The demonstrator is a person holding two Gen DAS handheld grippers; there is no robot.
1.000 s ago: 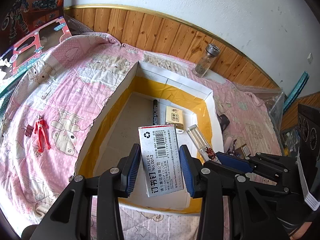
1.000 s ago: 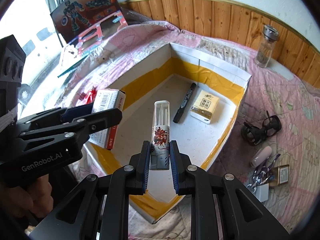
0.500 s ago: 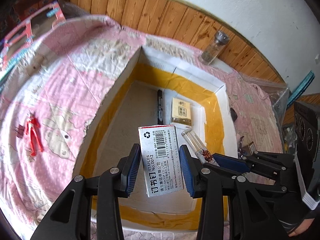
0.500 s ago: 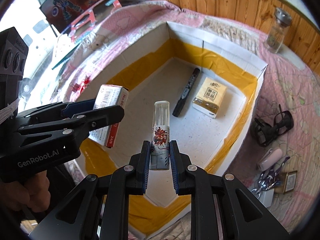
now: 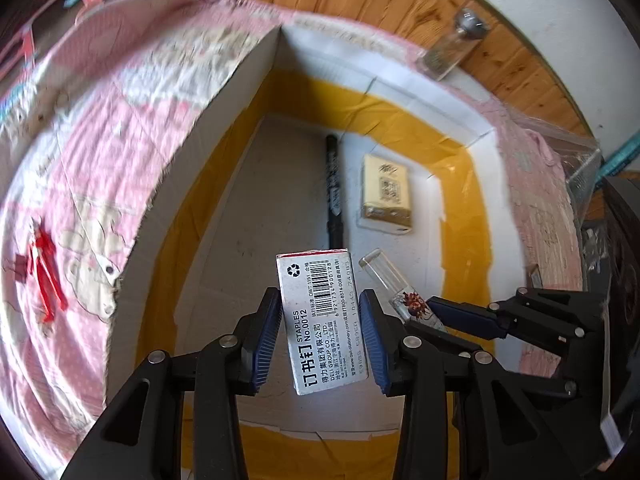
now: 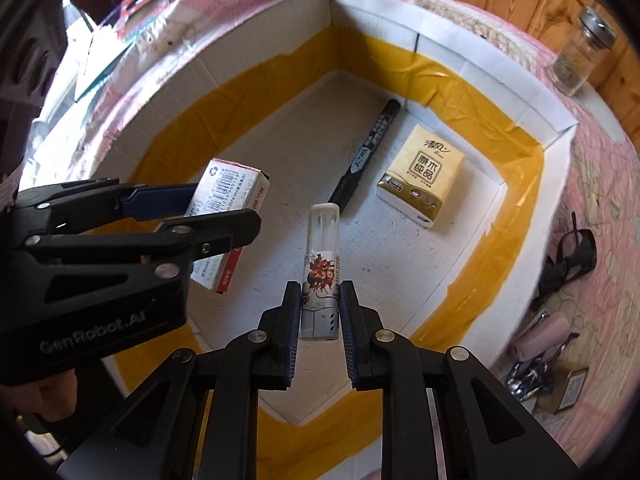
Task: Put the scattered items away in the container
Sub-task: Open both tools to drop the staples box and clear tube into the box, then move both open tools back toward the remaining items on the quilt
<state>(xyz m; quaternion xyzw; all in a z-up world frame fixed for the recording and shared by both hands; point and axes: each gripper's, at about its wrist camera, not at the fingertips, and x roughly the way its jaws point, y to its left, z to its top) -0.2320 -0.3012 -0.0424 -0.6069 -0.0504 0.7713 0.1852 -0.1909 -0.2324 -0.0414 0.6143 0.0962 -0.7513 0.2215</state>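
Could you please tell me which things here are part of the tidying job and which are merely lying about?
Part of the job:
- staples box in left gripper
- clear tube in right gripper
- cardboard box, the container
- black marker and tissue pack, already inside

Lying about:
- glass jar
- pink quilt

A white staples box [image 5: 320,320] with a barcode and red edge hangs above the open cardboard container [image 6: 492,60], whose white walls carry yellow tape. Beside it, a clear tube [image 6: 322,276] with a red printed label is also held aloft. A black marker [image 6: 366,156] and a tissue pack [image 6: 424,176] lie flat on the container's floor.
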